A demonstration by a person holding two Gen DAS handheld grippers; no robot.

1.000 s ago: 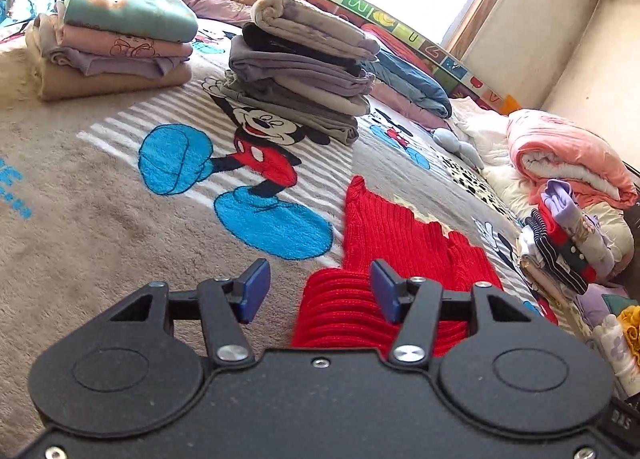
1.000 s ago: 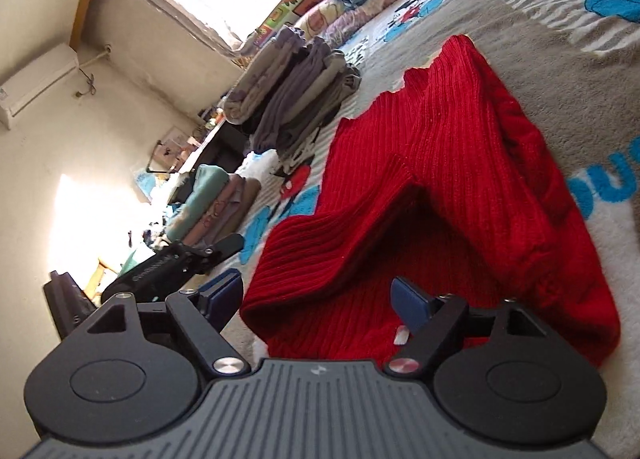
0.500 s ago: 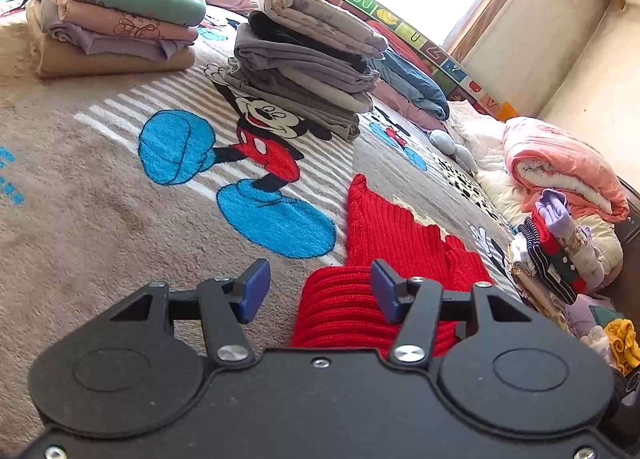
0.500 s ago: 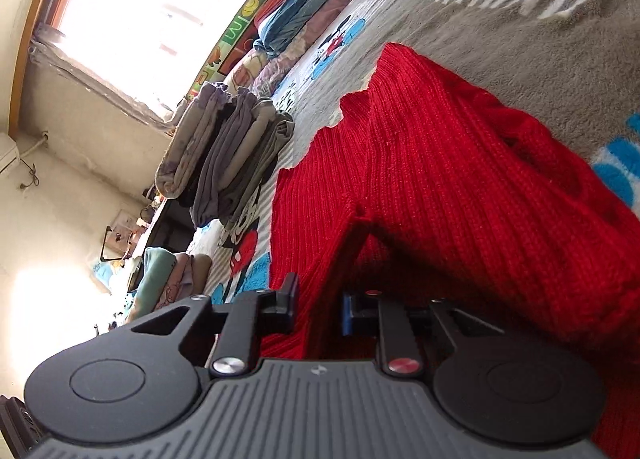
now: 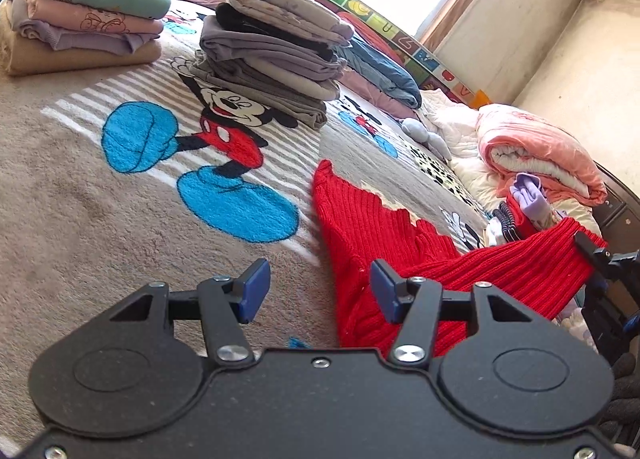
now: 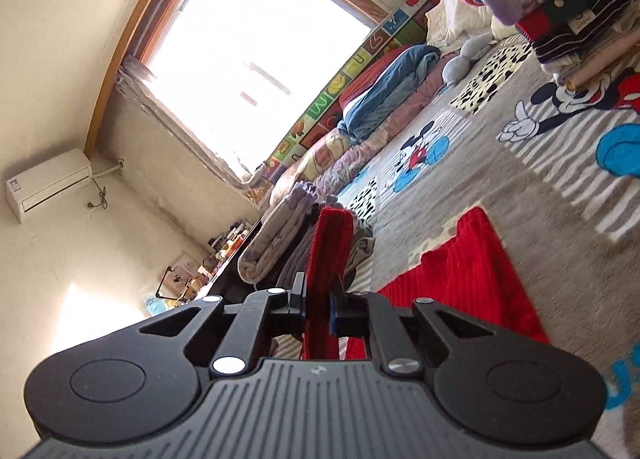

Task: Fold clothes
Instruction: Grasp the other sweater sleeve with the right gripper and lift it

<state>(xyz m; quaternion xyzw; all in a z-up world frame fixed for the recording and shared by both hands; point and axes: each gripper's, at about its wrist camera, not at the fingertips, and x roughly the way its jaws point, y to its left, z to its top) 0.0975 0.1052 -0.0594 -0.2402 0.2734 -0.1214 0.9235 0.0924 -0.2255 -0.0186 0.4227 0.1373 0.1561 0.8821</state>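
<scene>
A red ribbed knit sweater (image 5: 372, 227) lies on the cartoon-print blanket (image 5: 80, 211). My left gripper (image 5: 318, 291) is open just above the blanket, its right finger at the sweater's near edge, nothing between the pads. My right gripper (image 6: 318, 309) is shut on a fold of the red sweater (image 6: 328, 243), which stands up between its fingers while the rest (image 6: 460, 279) lies on the blanket. In the left wrist view the right gripper (image 5: 596, 259) holds that sweater end (image 5: 532, 259) lifted at the right.
Two stacks of folded clothes (image 5: 272, 51) (image 5: 88, 11) sit at the far side of the blanket. A pink quilt (image 5: 536, 151) and a heap of unfolded garments (image 5: 528, 203) lie at the right. Bedding lines the wall under a bright window (image 6: 256, 43).
My right gripper has shut on the sweater's edge and lifted it off the blanket, swinging up and to the right. My left gripper stayed open and shifted slightly.
</scene>
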